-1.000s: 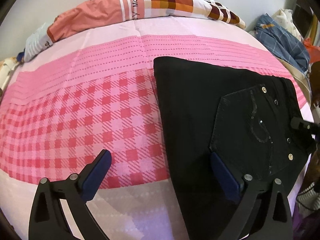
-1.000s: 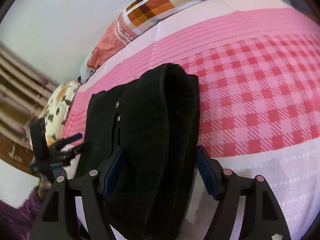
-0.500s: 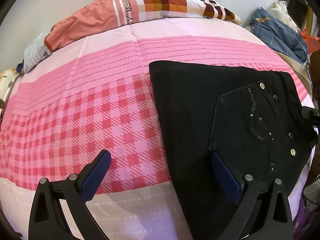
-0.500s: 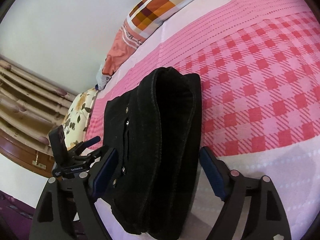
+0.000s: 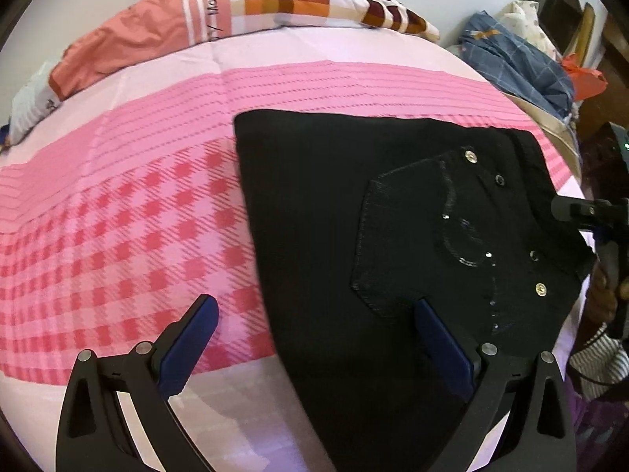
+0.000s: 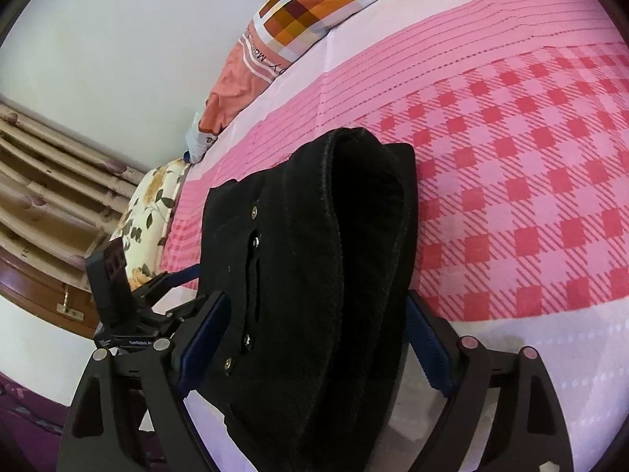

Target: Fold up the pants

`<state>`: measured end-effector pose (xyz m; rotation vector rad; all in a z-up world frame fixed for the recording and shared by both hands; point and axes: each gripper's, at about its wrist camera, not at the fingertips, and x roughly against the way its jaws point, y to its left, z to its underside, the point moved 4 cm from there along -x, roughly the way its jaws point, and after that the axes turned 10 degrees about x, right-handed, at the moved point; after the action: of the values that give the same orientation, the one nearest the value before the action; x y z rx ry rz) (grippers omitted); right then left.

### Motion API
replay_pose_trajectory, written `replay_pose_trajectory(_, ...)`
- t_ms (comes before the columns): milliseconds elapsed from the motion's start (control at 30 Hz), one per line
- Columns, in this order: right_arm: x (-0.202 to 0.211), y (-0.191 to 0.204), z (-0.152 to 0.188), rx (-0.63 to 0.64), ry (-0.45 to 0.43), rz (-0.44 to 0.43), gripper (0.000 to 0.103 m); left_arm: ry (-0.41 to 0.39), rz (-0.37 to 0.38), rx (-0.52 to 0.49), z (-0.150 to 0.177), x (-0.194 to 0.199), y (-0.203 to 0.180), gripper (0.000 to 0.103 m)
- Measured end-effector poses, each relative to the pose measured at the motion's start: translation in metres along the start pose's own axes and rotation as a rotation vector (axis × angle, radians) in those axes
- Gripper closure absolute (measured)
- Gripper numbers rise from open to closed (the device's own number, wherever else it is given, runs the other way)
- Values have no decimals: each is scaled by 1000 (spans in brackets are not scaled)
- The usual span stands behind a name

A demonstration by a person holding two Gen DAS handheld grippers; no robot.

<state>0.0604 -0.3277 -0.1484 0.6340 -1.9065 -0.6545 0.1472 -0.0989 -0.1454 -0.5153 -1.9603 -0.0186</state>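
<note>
Black pants (image 5: 354, 212) lie folded into a thick bundle on the pink checked bed, back pocket with studs facing up. My left gripper (image 5: 314, 314) is open just above the bundle's left edge, one finger over the sheet, one over the cloth. In the right wrist view the folded pants (image 6: 314, 275) show their layered waist end. My right gripper (image 6: 314, 322) is open with its blue pads on either side of the bundle, holding nothing. The right gripper also shows at the right edge of the left wrist view (image 5: 582, 212), and the left gripper in the right wrist view (image 6: 157, 295).
A pink checked bedsheet (image 5: 118, 236) covers the bed. An orange and checked pillow (image 5: 236, 11) lies at the head. Blue clothes (image 5: 519, 59) are piled at the far right. A floral pillow (image 6: 153, 212) and wooden furniture (image 6: 39, 287) stand beyond the bed's edge.
Both grippers have drawn back a little from the pants and stayed open. The folded pants have not moved.
</note>
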Motion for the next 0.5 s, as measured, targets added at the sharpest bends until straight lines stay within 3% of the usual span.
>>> replay_pose_trajectory(67,-2,2,1,23,13,12,26,17,40,4,1,-3,-2,4)
replay_pose_trajectory(100,-3,2,2,41,27,35,42,39,103,17,2,-5,-3,4)
replay_pose_trajectory(133,-3,-1,2,44,45,58,52,29,115,20,2,-5,-3,5)
replay_pose_trajectory(233,1,-14,5,-16,48,13,65,25,129,-25,1,-4,-9,15)
replay_pose_trajectory(300,2,-14,6,-16,56,4,65,41,142,-34,-3,-5,-10,16)
replay_pose_trajectory(500,4,-15,2,-48,89,-67,37,86,244,8,-12,-3,2,18)
